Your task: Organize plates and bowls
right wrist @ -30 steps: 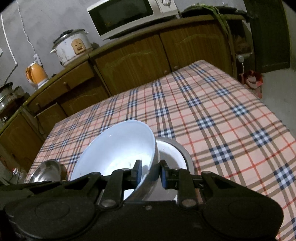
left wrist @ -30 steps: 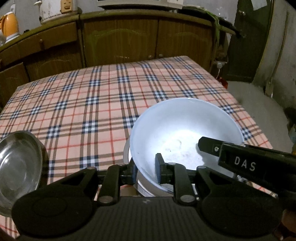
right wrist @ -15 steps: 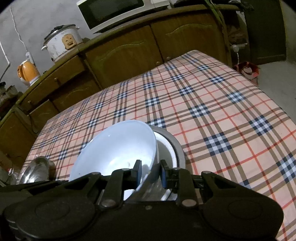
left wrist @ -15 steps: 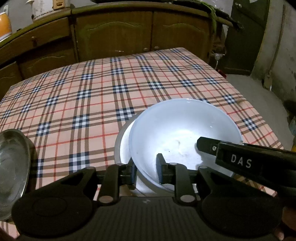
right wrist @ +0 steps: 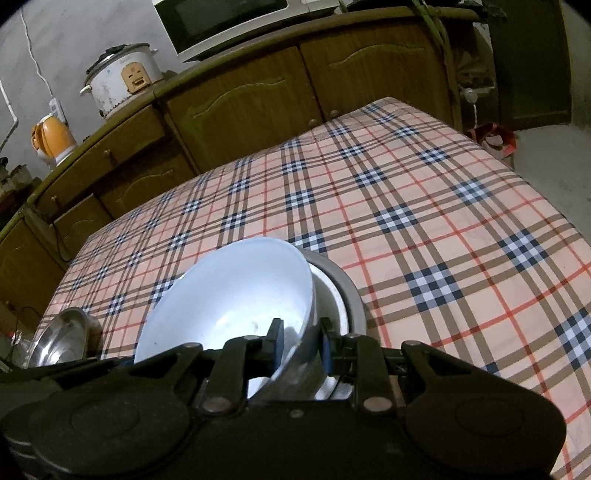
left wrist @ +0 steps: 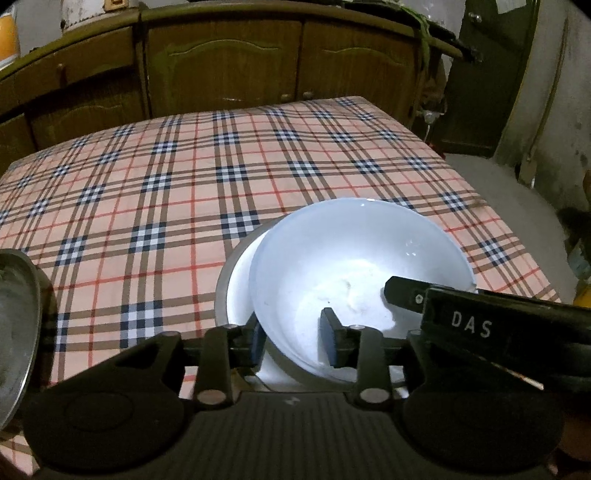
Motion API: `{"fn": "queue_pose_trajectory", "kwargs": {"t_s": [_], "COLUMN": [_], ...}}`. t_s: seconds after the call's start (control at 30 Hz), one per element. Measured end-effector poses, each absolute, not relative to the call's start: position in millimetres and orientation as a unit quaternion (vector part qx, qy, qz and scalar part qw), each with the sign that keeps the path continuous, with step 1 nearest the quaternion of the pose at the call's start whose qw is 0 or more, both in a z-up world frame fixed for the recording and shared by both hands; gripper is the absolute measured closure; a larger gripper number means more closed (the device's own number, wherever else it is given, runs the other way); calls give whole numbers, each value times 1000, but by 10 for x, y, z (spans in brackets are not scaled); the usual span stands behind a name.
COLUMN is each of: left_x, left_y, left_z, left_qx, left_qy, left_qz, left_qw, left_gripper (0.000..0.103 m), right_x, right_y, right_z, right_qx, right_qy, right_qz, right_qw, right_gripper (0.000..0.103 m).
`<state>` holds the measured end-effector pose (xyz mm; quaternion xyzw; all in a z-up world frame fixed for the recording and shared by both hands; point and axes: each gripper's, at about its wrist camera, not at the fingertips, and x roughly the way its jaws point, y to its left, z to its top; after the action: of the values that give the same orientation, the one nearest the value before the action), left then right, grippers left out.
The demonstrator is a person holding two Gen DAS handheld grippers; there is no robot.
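A pale blue bowl (left wrist: 354, 266) sits tilted in a steel plate (left wrist: 231, 273) with a white inside, on the plaid table. My left gripper (left wrist: 293, 343) straddles the bowl's near rim, jaws apart with a gap to the rim. My right gripper (right wrist: 299, 345) is shut on the bowl (right wrist: 236, 295), one finger inside and one outside. The steel plate (right wrist: 347, 295) shows under it. The right gripper's body (left wrist: 487, 325) shows at right in the left wrist view.
A steel bowl (left wrist: 14, 332) lies at the table's left edge and also shows in the right wrist view (right wrist: 62, 336). Wooden cabinets (right wrist: 240, 99) stand behind the plaid table (right wrist: 424, 206), with a rice cooker (right wrist: 122, 77), a kettle (right wrist: 53, 138) and a microwave (right wrist: 229, 18).
The bowl has come down toward the steel plate and shifted right over it. My left gripper's jaws have opened wider around the rim. The right gripper keeps its hold.
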<state>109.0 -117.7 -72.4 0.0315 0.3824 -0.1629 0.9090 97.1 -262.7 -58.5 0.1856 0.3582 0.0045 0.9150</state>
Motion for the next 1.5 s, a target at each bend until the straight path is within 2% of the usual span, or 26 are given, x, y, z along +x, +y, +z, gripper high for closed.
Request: {"fn": "queue_pose_trajectory", "kwargs": {"t_s": [0.43,0.5,0.6,0.87,1.1,1.13,1.33,1.43,1.5], "left_x": [1084,1120,1153,1150,1129,1124,1095,1065,1058], "left_y": [-1103,-1052,-999,-929,-953,-948,-875,-859,-840], "left_z": [-691,-683,-682,-658,-599,-593,-507,-488,-478], "left_qx": [6,-14,-26,-42,-31,-30,-33,-29,-26], "left_qy": [397,406,412,404,389,388,373,369,365], "left_qz": [-170,-175,-177,-182,-178,-177,-168,-160,-152], "left_qw": [902,897,894,895,903,904,912,915,918], "left_gripper": [69,69,76,74,71,71,59,47,44], "right_x": [1014,1017,1029,1015,985,966,885,834,789], "right_y": [-2646,-2684,-2772,-2931,-2856,-2837,-2954,-2954,-2972], "right_z": [-547,-555,-570,-586,-429,-392,-240,-251,-263], "right_qx": [184,199,231,288,231,217,196,177,182], "right_qy": [379,382,384,387,381,376,350,343,335], "right_qz": [8,11,16,28,22,18,-8,-23,-21], "right_qw": [907,903,894,876,895,901,916,922,924], "right_gripper": [76,75,75,74,73,70,66,64,64]}}
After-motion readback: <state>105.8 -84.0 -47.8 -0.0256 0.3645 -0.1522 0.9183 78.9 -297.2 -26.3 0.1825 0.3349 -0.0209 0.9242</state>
